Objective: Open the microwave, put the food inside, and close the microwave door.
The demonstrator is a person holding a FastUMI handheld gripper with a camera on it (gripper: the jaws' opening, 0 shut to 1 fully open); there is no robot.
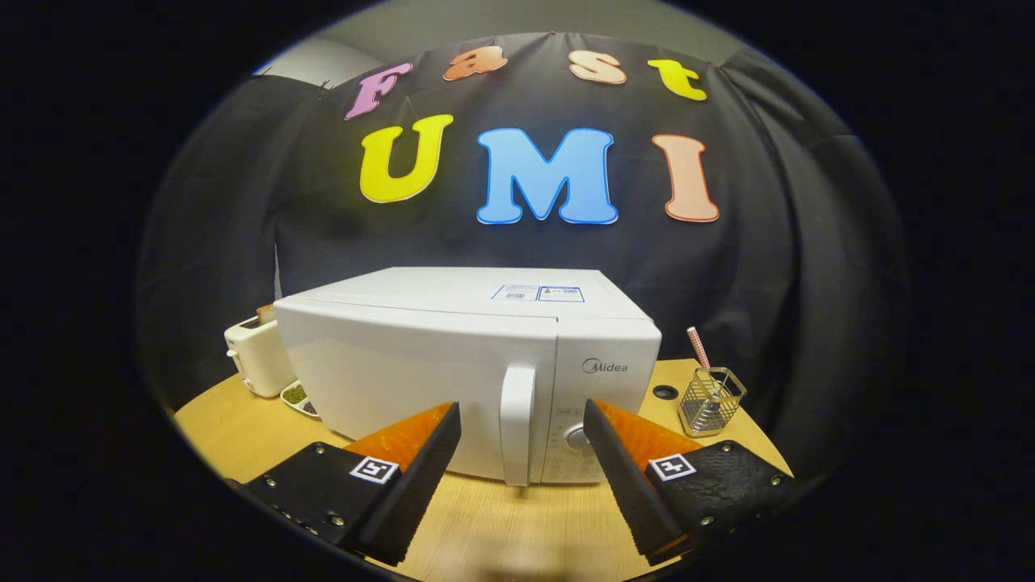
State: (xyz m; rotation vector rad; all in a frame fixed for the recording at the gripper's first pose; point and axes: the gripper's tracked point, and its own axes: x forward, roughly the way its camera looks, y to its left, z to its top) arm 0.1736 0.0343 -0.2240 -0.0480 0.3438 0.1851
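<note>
Hand-held gripper point(521, 420) spread apart, empty | microwave point(453, 364) door shut, handle point(517, 424) just ahead between fingers | risk: off-centre grip slips, drags microwave across counter point(501, 525).

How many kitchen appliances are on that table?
2: the closed microwave just ahead of the open claw, and a toaster beside it on its hinge side. Others may hide behind.

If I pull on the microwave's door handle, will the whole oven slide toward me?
Probably little: the microwave looks bulky, sitting flat on the wooden table. The upright door handle looks rigid, between the open hand-held gripper fingers. The smooth tabletop might allow some creep.
</note>
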